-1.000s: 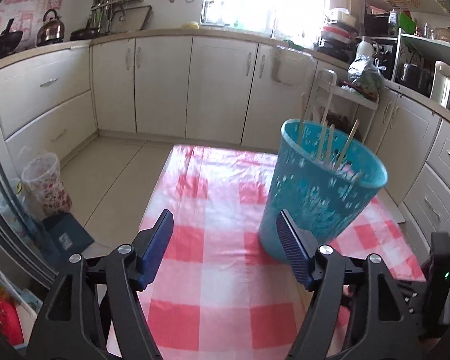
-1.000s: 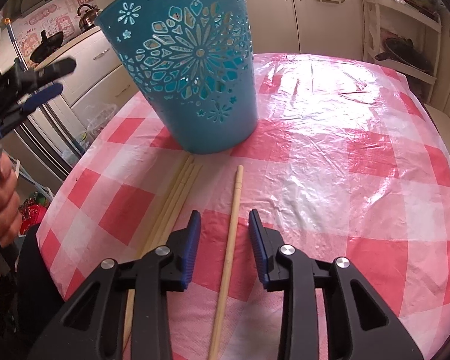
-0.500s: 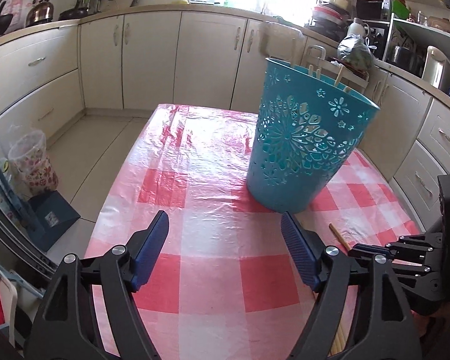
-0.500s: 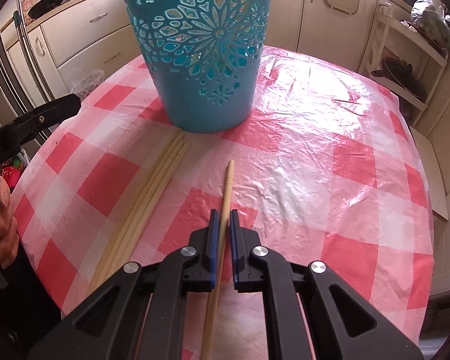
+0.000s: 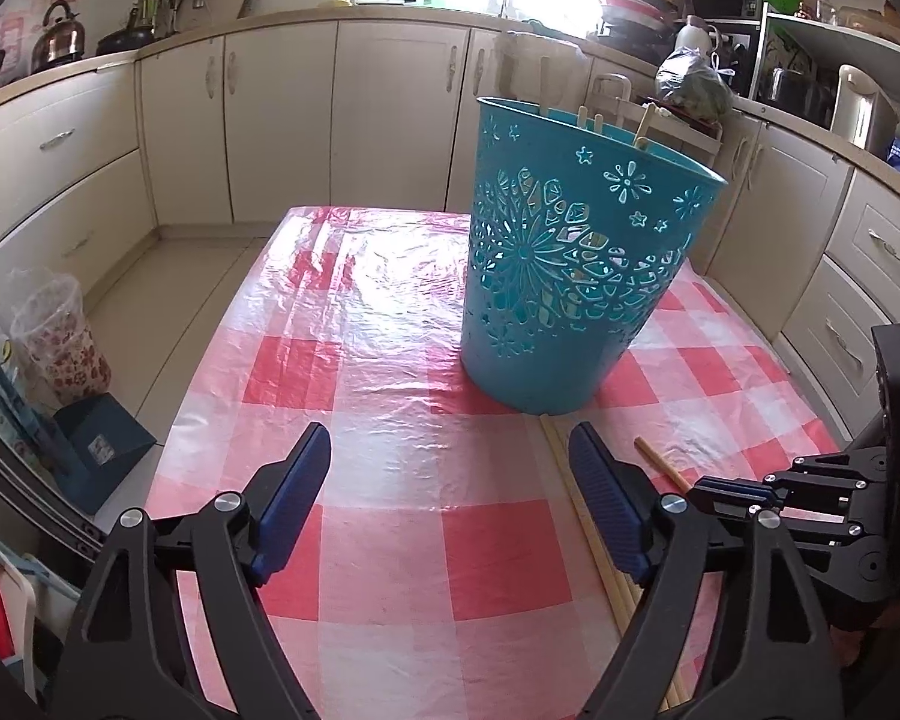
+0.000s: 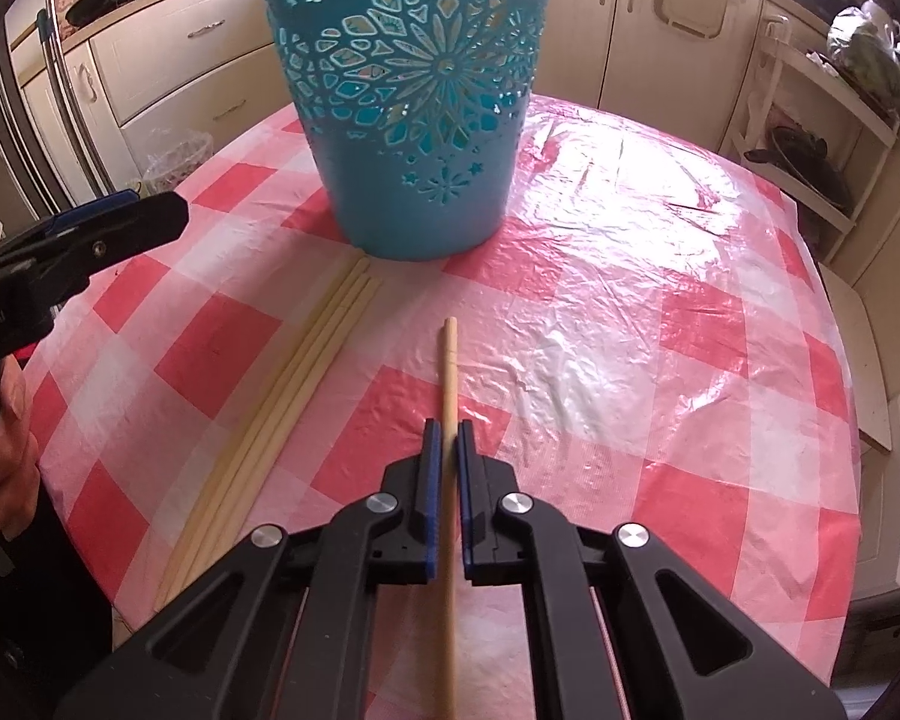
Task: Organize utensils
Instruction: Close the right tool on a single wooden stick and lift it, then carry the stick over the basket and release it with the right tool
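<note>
Now that its jaws have closed, the right gripper [image 6: 444, 444] is clamping the lone pale wooden chopstick [image 6: 449, 372] | left gripper [image 5: 450, 468] is hovering released | perforated teal plastic basket [image 6: 414, 90] is waiting next.

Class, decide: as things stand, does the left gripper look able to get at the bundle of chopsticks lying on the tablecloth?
Probably yes. The left gripper is open and empty, and the bundle of chopsticks lies uncovered near its right finger, apart from the right gripper.
</note>
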`<state>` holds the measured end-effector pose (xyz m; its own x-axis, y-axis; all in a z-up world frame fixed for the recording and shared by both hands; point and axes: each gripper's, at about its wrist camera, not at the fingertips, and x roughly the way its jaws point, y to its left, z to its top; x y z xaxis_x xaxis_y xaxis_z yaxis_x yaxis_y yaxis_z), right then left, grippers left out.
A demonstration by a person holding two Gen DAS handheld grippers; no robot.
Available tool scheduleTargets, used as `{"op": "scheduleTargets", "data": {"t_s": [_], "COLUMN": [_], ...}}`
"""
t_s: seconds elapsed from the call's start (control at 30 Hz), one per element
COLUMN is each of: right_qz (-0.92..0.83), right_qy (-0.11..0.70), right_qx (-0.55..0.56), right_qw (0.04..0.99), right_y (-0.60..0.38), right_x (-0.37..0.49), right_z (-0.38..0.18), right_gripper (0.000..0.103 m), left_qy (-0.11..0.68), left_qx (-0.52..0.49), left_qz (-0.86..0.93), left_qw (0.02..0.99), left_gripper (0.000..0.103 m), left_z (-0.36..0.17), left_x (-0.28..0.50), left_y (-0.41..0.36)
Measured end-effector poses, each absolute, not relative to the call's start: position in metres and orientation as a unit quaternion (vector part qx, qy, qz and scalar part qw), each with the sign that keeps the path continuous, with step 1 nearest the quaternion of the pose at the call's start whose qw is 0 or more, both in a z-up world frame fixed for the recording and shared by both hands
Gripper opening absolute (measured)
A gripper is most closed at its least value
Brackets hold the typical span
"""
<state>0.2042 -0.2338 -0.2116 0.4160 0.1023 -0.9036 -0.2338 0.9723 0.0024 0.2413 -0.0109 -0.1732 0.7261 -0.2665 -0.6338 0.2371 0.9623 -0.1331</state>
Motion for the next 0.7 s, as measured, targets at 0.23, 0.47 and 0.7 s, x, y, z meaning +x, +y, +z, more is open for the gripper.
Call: {"op": "scheduleTargets", "data": {"t_s": [0.23, 0.47, 0.7], "right_qz": [0.120, 0.157, 0.195], "right_qy": [0.519, 0.461, 0.358], "right_qx": [0.074, 0.194, 0.248], "right_qw": [0.843, 0.852, 0.879], "right_y": [-0.263, -0.284, -0.279], "right_x": [0.202, 0.192, 0.215], "right_z": [-0.199, -0.164, -0.093], "right_gripper": [0.006, 0.006, 0.006], "left_qy": [0.345, 0.356, 0.357], "left_qx": [-0.023, -0.034, -0.053], "left_qz": [-0.139, -0.135, -0.129], "left_qw": [0.928, 0.924, 0.924], "left_gripper": [0.080, 0.081, 0.082], "left_z": [-0.168, -0.167, -0.160], "left_x": [0.235, 0.227, 0.217], "left_y": [-0.015, -0.012, -0.001]}}
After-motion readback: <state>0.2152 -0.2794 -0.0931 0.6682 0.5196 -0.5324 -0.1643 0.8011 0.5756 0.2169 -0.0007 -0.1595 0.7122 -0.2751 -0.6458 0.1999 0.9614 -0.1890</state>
